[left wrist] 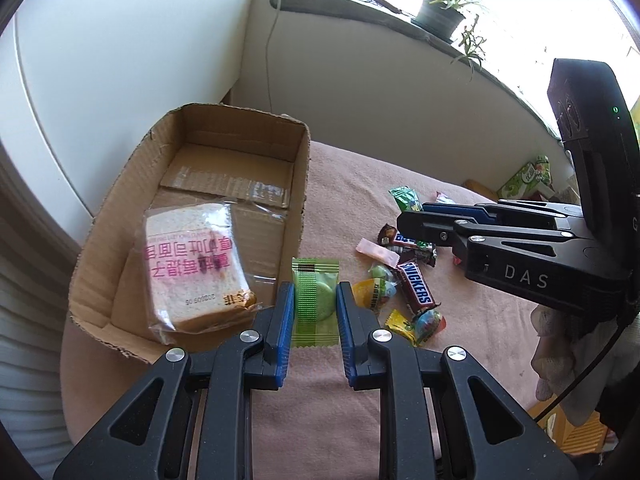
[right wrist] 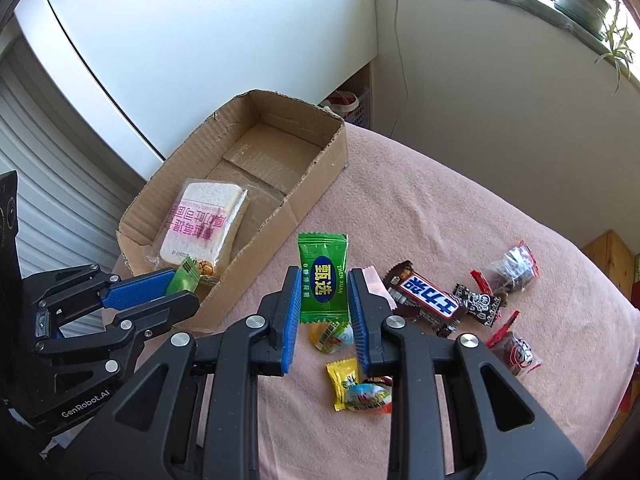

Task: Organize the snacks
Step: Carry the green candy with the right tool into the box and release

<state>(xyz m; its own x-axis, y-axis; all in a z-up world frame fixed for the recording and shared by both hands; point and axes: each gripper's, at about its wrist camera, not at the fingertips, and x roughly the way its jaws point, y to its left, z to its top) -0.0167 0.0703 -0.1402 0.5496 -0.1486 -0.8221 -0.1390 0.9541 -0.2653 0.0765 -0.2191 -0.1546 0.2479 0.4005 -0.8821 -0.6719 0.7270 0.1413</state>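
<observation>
Two grippers are each clenching a snack: my left gripper point(left wrist: 313, 312) is gripping a pale green cake packet point(left wrist: 314, 302), my right gripper point(right wrist: 325, 312) a green candy packet point(right wrist: 323, 278). I am holding both above the pink cloth point(right wrist: 460, 208), just beside the cardboard box's point(right wrist: 320, 184) near edge

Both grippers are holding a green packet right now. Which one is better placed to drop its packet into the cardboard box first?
Left. The left gripper holds its pale green packet right at the cardboard box edge, near the bread pack. The right gripper, with the bright green packet, sits farther out over the loose snacks.

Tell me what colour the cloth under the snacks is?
Dusty pink, plain with no pattern. The cloth shows best in the right wrist view.
</observation>
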